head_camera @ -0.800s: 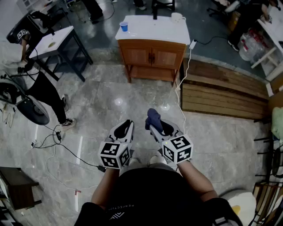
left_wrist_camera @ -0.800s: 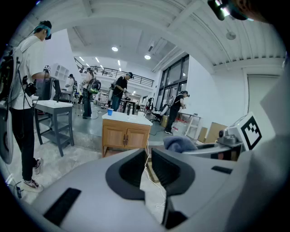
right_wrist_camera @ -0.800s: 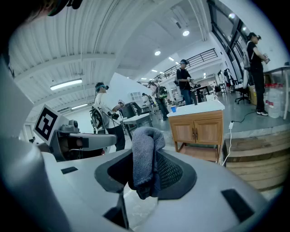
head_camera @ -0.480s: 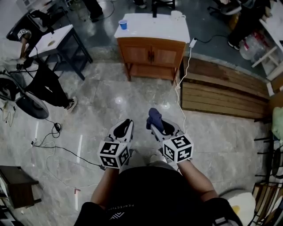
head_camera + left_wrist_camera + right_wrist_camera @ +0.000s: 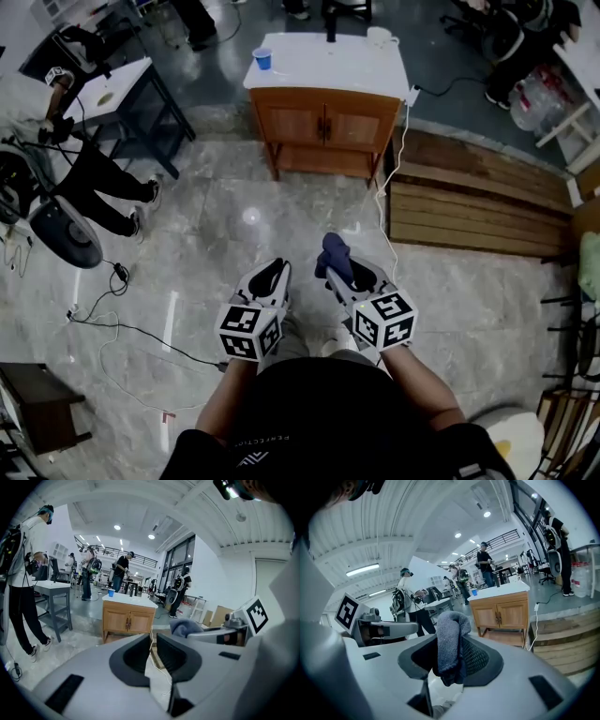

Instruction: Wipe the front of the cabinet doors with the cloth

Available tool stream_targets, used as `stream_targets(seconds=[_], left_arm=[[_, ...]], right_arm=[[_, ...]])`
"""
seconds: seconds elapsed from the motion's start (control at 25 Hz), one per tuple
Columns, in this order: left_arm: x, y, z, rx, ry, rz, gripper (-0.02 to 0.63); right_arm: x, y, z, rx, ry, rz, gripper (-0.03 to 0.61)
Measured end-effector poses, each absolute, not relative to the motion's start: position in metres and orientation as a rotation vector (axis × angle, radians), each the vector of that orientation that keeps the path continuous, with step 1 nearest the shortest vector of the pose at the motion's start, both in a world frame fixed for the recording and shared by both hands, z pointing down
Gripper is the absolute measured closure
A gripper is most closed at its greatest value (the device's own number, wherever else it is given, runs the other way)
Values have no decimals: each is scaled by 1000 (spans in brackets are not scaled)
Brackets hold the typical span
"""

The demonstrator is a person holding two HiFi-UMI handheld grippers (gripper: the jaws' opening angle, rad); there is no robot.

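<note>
A wooden cabinet [image 5: 325,122] with two closed doors [image 5: 294,118] and a white top stands far ahead across the stone floor; it also shows as the cabinet [image 5: 128,619] in the left gripper view and the cabinet [image 5: 500,614] in the right gripper view. My right gripper [image 5: 337,265] is shut on a dark blue-grey cloth [image 5: 335,253], which sticks up between its jaws as the cloth [image 5: 450,644]. My left gripper [image 5: 267,277] is held beside it at waist height, shut with nothing between its jaws. Both are well short of the cabinet.
A blue cup [image 5: 262,58] and a white mug [image 5: 379,37] stand on the cabinet top. A white cable [image 5: 385,187] trails down the floor from the cabinet's right side. Wooden planks [image 5: 478,202] lie right. A dark table [image 5: 112,89] and a person [image 5: 80,173] are left.
The view has shifted slightly toward the cabinet; both grippers sit a little lower and to the right in the head view. The person at left has stepped along. The cloth stays gripped.
</note>
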State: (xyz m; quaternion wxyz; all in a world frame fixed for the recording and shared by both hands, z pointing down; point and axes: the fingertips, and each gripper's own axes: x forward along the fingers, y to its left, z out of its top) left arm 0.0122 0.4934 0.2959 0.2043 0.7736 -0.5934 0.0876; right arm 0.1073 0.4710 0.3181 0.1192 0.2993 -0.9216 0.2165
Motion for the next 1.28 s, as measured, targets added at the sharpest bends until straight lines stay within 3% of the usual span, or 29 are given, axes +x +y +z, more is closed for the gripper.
stream_targets(seconds=[1.28], left_arm=[[-200,317,303,2198,-1502,286,565]], right_arm=[[-105,291,325,969,-2614,729,426]])
